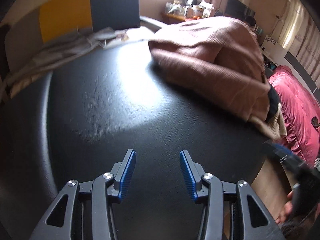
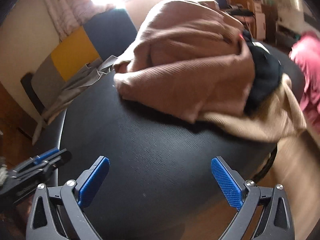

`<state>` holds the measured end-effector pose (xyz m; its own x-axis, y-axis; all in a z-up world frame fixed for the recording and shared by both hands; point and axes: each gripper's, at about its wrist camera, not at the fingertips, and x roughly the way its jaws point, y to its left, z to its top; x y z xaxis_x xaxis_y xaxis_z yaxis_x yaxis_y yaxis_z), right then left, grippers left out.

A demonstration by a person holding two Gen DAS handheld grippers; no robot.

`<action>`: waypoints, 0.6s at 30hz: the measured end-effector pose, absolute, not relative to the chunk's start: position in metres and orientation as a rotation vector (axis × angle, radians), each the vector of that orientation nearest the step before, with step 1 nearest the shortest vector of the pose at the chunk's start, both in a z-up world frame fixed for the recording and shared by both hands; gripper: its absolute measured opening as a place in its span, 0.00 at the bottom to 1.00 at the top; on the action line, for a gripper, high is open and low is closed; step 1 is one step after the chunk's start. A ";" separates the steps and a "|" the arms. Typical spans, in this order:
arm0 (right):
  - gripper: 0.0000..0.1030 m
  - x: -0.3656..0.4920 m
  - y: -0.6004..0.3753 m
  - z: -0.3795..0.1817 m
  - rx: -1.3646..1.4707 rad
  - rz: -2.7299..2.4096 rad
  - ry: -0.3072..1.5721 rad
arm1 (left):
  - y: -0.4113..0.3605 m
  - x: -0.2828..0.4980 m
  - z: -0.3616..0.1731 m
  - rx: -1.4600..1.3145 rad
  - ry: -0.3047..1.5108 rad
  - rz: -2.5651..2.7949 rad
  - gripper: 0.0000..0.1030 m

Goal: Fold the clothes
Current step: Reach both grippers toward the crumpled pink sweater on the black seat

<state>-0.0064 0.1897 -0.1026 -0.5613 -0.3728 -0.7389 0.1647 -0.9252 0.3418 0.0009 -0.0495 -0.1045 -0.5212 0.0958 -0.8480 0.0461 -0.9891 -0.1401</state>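
A heap of clothes lies on the far right part of the black table (image 1: pixel 120 110). On top is a brown ribbed garment (image 1: pixel 210 60) (image 2: pixel 190 70). A black garment (image 1: pixel 273 102) (image 2: pixel 264 70) and a beige one (image 1: pixel 274 124) (image 2: pixel 250 120) stick out at the heap's right end. My left gripper (image 1: pixel 157 154) hangs open above bare tabletop, well short of the heap, nothing between its pads. My right gripper (image 2: pixel 160 160) stands wide open over the table (image 2: pixel 150 140), empty, the heap ahead of it. The left gripper (image 2: pixel 46 160) also shows at the right wrist view's left edge.
A grey cloth (image 1: pixel 60 54) (image 2: pixel 80 80) drapes over the table's far left edge. Behind it stand a yellow panel (image 1: pixel 66 22) and a dark blue one (image 1: pixel 114 6). Red bedding (image 1: pixel 300 110) lies to the right of the table. A cluttered shelf (image 1: pixel 186 10) stands by the window.
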 end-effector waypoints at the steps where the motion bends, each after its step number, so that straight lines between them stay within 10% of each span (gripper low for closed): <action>1: 1.00 -0.006 0.195 -0.103 1.262 -2.514 -0.347 | -0.054 0.002 -0.114 -1.545 -0.240 2.695 0.45; 9: 1.00 -0.073 0.250 -0.059 1.098 -2.599 -0.561 | -0.072 0.016 -0.144 -1.498 -0.318 2.664 0.48; 18: 1.00 -0.218 0.228 -0.029 1.131 -2.732 -0.282 | -0.059 0.018 -0.148 -1.450 -0.208 2.643 0.67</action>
